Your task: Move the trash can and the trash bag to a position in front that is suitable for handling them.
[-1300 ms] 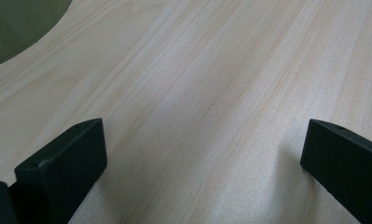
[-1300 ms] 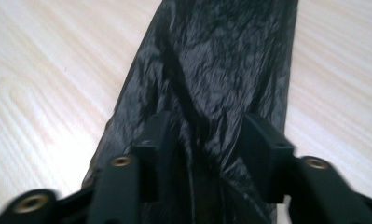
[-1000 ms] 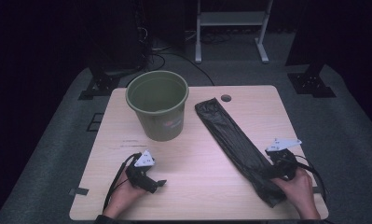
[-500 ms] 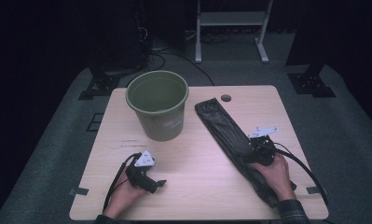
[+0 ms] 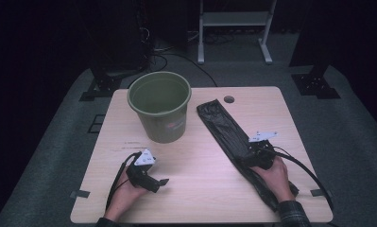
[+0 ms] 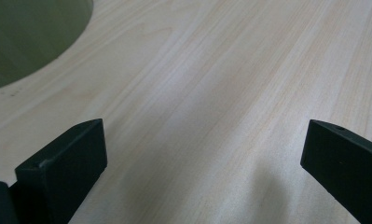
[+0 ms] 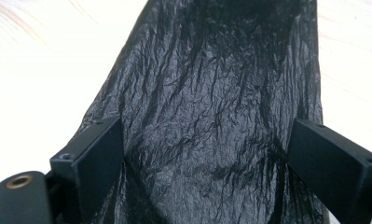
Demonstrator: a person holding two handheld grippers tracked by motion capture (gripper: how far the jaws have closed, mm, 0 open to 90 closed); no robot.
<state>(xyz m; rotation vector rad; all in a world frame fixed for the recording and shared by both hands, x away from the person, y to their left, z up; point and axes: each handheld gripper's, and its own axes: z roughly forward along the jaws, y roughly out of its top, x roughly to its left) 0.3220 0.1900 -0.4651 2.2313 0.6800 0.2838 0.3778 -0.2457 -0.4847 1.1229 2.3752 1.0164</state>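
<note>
Pale wooden table [image 5: 200,189] in a dark workroom: the right gripper [image 5: 255,156] hangs low over a folded black bin bag [image 5: 224,130], jaws spread wide with the crinkled plastic lying between and ahead of them, nothing pinched yet. The left gripper [image 5: 158,182] rests on bare wood, jaws likewise parted, with the green bucket [image 5: 160,106] standing ahead of it and to its left. By the look of it, the job has barely begun; the bag lies flat, unopened, and the bucket unlined.
</note>
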